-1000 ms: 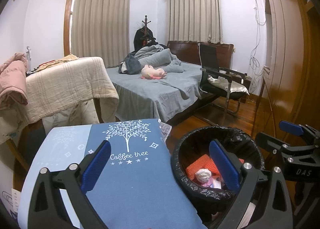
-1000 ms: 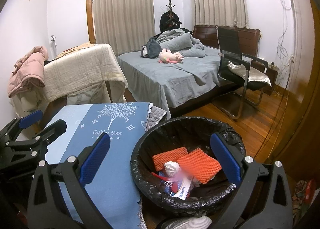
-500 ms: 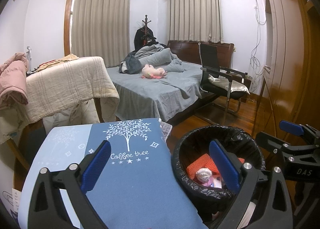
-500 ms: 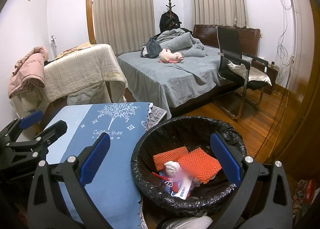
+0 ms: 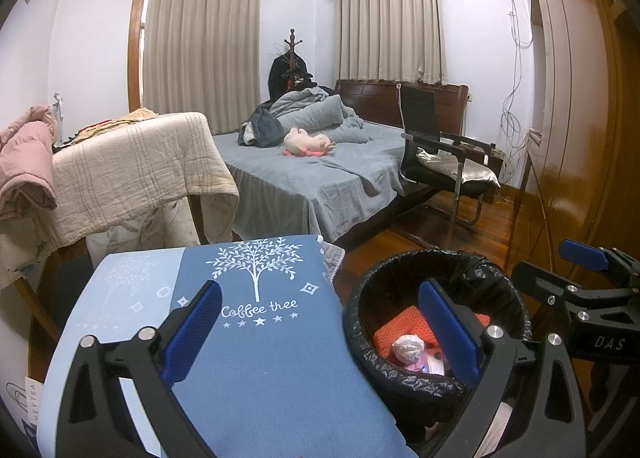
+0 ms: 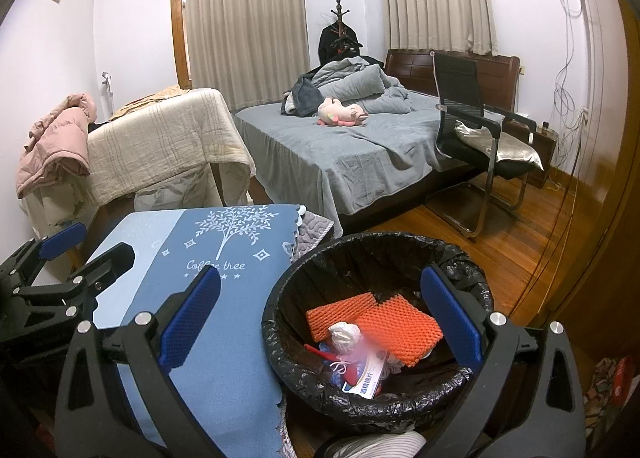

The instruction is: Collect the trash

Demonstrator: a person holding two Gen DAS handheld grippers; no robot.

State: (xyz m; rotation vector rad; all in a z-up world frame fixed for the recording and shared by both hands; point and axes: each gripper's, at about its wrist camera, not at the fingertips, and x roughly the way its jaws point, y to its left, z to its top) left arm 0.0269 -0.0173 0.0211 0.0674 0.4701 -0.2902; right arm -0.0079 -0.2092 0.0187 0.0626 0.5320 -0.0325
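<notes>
A round bin with a black liner (image 6: pixel 464 270) (image 5: pixel 496 282) stands on the floor right of a table. Inside lie orange foam netting (image 6: pixel 396 324) (image 5: pixel 404 328), a crumpled white wad (image 6: pixel 346 334) (image 5: pixel 408 346), and paper packaging (image 6: pixel 366 378). My right gripper (image 6: pixel 320 318) hangs open above the bin's left rim, holding nothing. My left gripper (image 5: pixel 322 332) is open too, over the blue "Coffee tree" cloth (image 5: pixel 256 338) (image 6: pixel 208 298), with its right finger in front of the bin. Each gripper shows at the edge of the other's view.
A grey bed (image 6: pixel 360 146) with a pink plush toy (image 6: pixel 340 112) fills the middle of the room. A black chair (image 6: pixel 476 130) stands on the wooden floor at right. A beige blanket (image 5: pixel 132 174) drapes furniture at left. A wooden wardrobe (image 5: pixel 572 98) runs along the right.
</notes>
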